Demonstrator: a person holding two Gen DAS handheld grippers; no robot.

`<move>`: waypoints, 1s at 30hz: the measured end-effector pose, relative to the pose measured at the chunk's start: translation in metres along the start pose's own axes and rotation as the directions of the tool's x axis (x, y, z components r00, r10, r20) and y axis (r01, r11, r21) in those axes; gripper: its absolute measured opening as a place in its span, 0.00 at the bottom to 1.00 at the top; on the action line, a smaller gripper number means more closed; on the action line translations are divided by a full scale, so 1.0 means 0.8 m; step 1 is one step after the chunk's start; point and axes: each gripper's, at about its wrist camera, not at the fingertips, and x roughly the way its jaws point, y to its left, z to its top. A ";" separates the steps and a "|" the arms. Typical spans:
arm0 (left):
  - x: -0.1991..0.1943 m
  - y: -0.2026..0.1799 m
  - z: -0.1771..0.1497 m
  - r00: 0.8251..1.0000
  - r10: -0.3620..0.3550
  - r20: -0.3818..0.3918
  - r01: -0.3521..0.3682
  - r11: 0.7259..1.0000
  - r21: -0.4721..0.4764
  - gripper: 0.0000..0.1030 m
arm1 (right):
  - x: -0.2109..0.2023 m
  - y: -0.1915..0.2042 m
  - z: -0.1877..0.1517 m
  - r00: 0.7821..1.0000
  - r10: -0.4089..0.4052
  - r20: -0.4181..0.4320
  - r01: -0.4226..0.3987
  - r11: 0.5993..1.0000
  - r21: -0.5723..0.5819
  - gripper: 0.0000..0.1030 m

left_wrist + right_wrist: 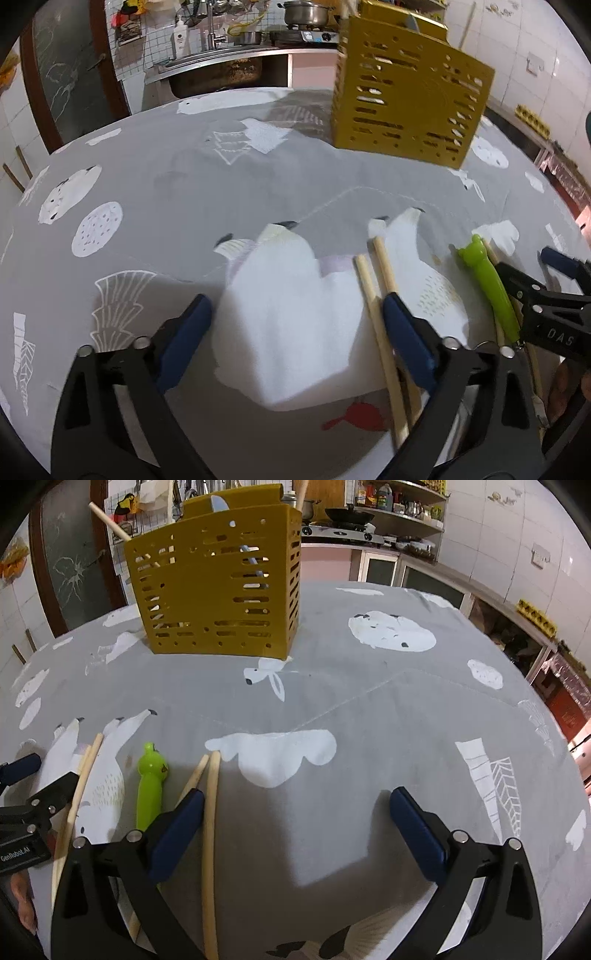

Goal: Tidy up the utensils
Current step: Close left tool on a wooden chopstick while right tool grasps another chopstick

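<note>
A yellow perforated utensil holder [406, 99] [218, 590] stands upright at the far side of the table, with chopsticks and a pale blue handle inside. My left gripper [295, 306] is open low over the cloth; one chopstick of a wooden pair [373, 295] lies just inside its right finger, untouched by the pads. A green animal-headed utensil [487, 280] [149, 786] lies between the two grippers. My right gripper [297, 797] is open too. One chopstick of a second pair [210, 830] lies between its jaws beside the left finger; the other runs under that finger.
The table wears a grey cloth [166, 177] [369, 709] printed with white animals. Behind it are a sink counter [221, 62] and a stove with a pan [347, 517]. A hand [569, 384] shows behind the right gripper.
</note>
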 end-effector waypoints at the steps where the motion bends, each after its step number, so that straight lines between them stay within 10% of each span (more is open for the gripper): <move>1: 0.000 -0.005 0.000 1.000 0.006 0.002 -0.006 1.000 0.011 0.79 | -0.001 0.003 0.000 1.000 -0.002 0.001 0.002 1.000 -0.006 0.92; 30: 0.012 -0.029 0.031 0.999 -0.048 -0.020 0.048 0.999 -0.012 0.06 | 0.008 0.030 0.025 0.996 0.080 -0.038 -0.080 0.997 0.010 0.07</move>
